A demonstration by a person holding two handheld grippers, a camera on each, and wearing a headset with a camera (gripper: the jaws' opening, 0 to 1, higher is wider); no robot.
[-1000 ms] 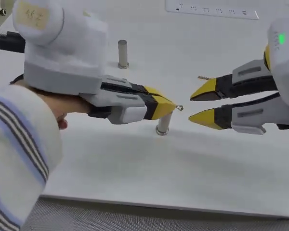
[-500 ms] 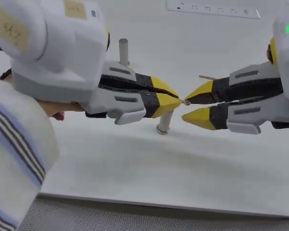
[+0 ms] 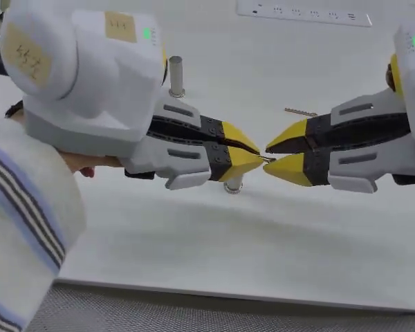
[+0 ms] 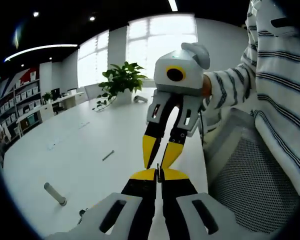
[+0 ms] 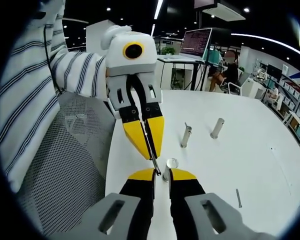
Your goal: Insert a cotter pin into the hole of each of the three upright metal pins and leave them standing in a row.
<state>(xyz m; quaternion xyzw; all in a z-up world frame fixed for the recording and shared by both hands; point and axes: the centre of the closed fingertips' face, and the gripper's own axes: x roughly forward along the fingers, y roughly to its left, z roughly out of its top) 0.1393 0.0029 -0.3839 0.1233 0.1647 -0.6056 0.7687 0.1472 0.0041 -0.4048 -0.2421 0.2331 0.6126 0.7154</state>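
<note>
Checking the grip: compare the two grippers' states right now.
The left gripper is shut; the right gripper is open. The left grips a cotter pin in its tips; the right holds nothing, its jaws either side of that pin's free end. Both have yellow tips and meet nose to nose above a metal pin.

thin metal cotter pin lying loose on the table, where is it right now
In the head view the thin loose cotter pin lies flat on the white table, beyond the right gripper, right of the far upright metal pin.
</note>
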